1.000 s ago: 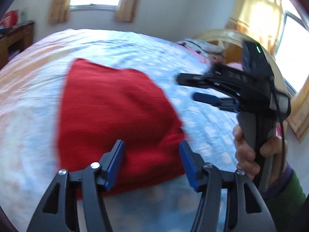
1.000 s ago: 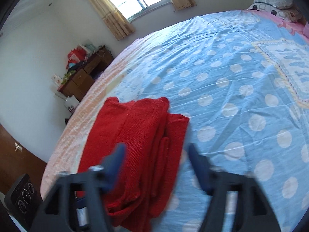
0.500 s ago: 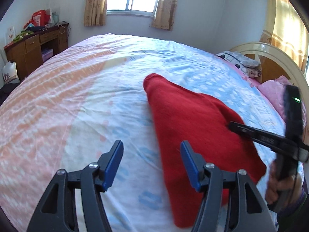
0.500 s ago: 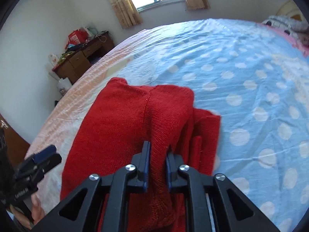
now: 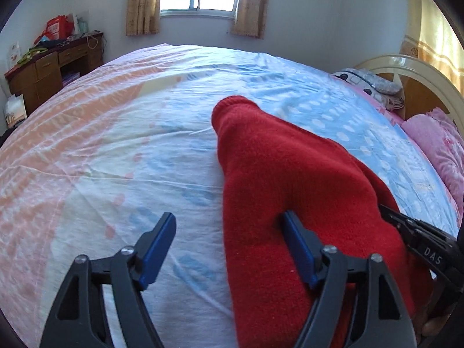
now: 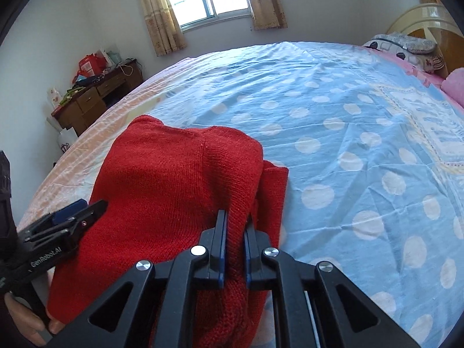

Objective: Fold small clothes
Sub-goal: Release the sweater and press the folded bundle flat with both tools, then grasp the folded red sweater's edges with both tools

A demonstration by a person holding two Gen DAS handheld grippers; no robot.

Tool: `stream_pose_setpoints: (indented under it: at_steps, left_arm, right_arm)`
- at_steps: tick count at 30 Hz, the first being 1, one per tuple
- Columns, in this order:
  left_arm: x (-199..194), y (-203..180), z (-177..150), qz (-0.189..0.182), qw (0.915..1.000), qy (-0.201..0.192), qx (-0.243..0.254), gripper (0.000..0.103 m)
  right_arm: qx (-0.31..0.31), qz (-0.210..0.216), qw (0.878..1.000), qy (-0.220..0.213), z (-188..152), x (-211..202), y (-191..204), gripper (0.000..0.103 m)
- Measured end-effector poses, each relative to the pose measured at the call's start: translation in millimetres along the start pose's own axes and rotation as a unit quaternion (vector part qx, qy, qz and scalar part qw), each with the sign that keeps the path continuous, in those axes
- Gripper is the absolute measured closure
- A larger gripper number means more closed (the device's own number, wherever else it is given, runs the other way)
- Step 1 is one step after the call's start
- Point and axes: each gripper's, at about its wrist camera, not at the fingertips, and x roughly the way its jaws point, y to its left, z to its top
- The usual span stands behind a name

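Two grippers, one garment: a red knitted sweater (image 5: 290, 191) lies folded on the bed (image 5: 116, 150).
Left gripper (image 5: 229, 246): jaws wide and just opened further; the left blue pad is over bare sheet, the right pad (image 5: 295, 246) presses into the knit from above, and the sweater's left edge lies between them, ungripped.
Sweater, long axis: runs from the near right corner away toward the window, narrowing to a rounded far end.
Right gripper (image 6: 233, 246): jaws narrow, pinched on a ridge of the near fold.
Nearer hand: the right already holds the cloth; the left stands just beside the same near edge.
Next move, judged: the left must shift rightward to catch that edge.
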Motion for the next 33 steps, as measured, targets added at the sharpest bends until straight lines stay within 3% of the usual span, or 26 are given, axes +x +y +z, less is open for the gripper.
stream_pose_setpoints:
  at_steps: [1,2,4,5,9,13,19,20,22,26,33]
  left_arm:
    - [0,2,1,-0.003,1.0000,0.004,-0.002,0.020]
    - [1,4,2,-0.005,1.0000,0.008,-0.002,0.018]
    - [0,8,3,-0.006,0.9999,0.013,0.000,0.013]
    - [-1,9,4,-0.009,0.9998,0.015,0.001,0.012]
    - [-10,14,9,-0.013,0.9997,0.020,-0.001,0.014]
    - [-20,14,16,-0.035,0.9992,0.017,-0.004,0.014]
    - [8,2,14,-0.061,0.9965,0.057,-0.010,0.019]
    - [13,0,13,-0.064,0.9958,0.064,-0.013,0.021]
    - [15,-4,11,-0.063,0.9961,0.059,-0.015,0.022]
    - [12,-19,11,-0.054,0.9974,0.044,0.016,0.034]
    - [9,-25,11,-0.030,0.9984,0.031,0.038,0.039]
  right_arm:
    - [0.007,0.001,1.000,0.000,0,-1,-3,0.082]
    - [0.017,-0.005,1.000,0.000,-1,-1,-8,0.059]
    - [0.047,-0.024,0.999,0.001,-3,-5,-20,0.029]
    - [0.074,-0.014,0.997,0.005,-5,-7,-31,0.027]
    - [0.158,0.056,0.986,-0.008,-14,-28,-58,0.027]
    - [0.169,0.087,0.982,-0.017,-7,-39,-60,0.027]
    - [0.136,0.096,0.985,0.034,6,2,-37,0.026]
    - [0.133,0.090,0.986,0.051,3,14,-33,0.020]
    - [0.115,0.084,0.990,0.016,-2,14,-26,0.018]
    - [0.105,0.079,0.991,0.011,-3,14,-22,0.018]
    - [0.088,0.085,0.992,0.009,-5,11,-18,0.029]
